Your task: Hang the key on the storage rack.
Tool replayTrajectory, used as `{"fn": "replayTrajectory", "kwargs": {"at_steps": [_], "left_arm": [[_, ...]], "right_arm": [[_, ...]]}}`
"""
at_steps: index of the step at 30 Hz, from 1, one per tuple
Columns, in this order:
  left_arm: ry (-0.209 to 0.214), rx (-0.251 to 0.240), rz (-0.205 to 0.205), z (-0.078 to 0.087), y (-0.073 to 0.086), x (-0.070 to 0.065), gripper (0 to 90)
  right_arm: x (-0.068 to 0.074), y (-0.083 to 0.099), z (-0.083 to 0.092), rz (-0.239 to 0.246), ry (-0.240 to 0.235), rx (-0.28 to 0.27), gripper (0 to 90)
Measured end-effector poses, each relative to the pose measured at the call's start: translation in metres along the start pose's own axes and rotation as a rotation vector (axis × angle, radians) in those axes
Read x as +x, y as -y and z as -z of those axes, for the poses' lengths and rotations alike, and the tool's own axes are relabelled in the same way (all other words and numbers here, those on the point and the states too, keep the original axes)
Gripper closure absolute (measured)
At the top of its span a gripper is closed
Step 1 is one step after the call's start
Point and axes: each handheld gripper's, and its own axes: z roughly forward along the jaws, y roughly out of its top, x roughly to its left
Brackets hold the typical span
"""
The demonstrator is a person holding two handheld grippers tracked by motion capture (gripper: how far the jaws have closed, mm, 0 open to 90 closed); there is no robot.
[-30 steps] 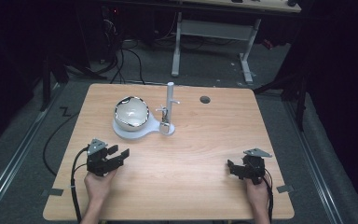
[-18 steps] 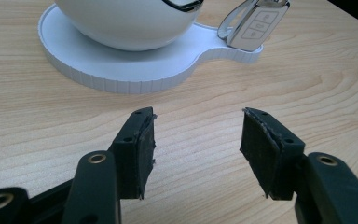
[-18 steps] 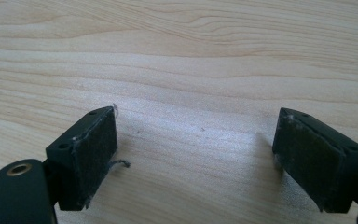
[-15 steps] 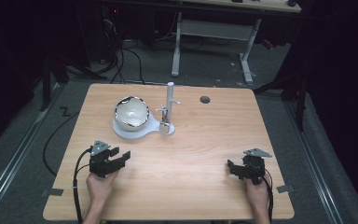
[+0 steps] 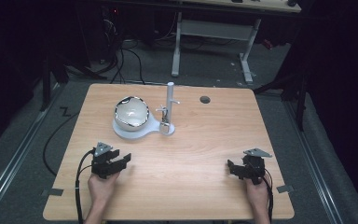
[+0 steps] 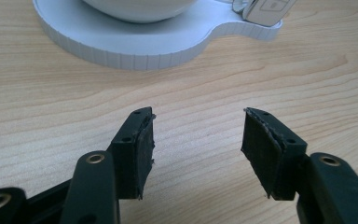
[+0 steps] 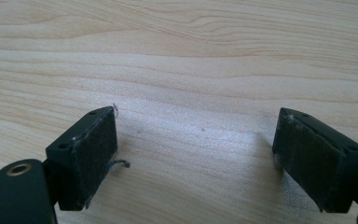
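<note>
A white bowl point(image 5: 131, 112) with a shiny rim sits on a flat white base point(image 5: 121, 133) at the middle left of the wooden table point(image 5: 191, 140). A white upright post point(image 5: 170, 99) with small side arms stands at the base's right end. My left gripper point(image 5: 121, 157) rests open near the front left, pointing toward the base. In the left gripper view the left gripper point(image 6: 198, 116) holds nothing, and the base's ribbed edge point(image 6: 135, 58) lies just beyond its jaws. My right gripper point(image 5: 231, 168) sits open at the front right; in its own view the right gripper point(image 7: 198, 114) is over bare wood.
A dark round hole point(image 5: 205, 99) is set into the tabletop near the far edge. Beyond the table stand a white-legged desk frame point(image 5: 209, 37) and cables point(image 5: 121, 56) on the dark floor. A cable point(image 5: 79, 186) trails from the left gripper over the front edge.
The left gripper has drawn back slightly toward the front edge. The right gripper has not moved.
</note>
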Motion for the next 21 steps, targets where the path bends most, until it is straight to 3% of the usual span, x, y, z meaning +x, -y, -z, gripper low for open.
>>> {"fn": "replayTrajectory", "kwargs": {"at_steps": [12,17,21], "left_arm": [[-0.053,0.018,-0.031,-0.009,0.004,0.000,43.4],[-0.078,0.035,-0.071,-0.014,0.006,-0.004,42.7],[-0.095,0.055,-0.079,-0.016,0.005,-0.005,41.8]], "right_arm": [[0.000,0.000,0.000,-0.001,0.000,0.000,13.9],[0.000,0.000,0.000,0.000,0.000,0.000,13.9],[0.000,0.000,0.000,0.001,0.000,0.000,13.9]]}}
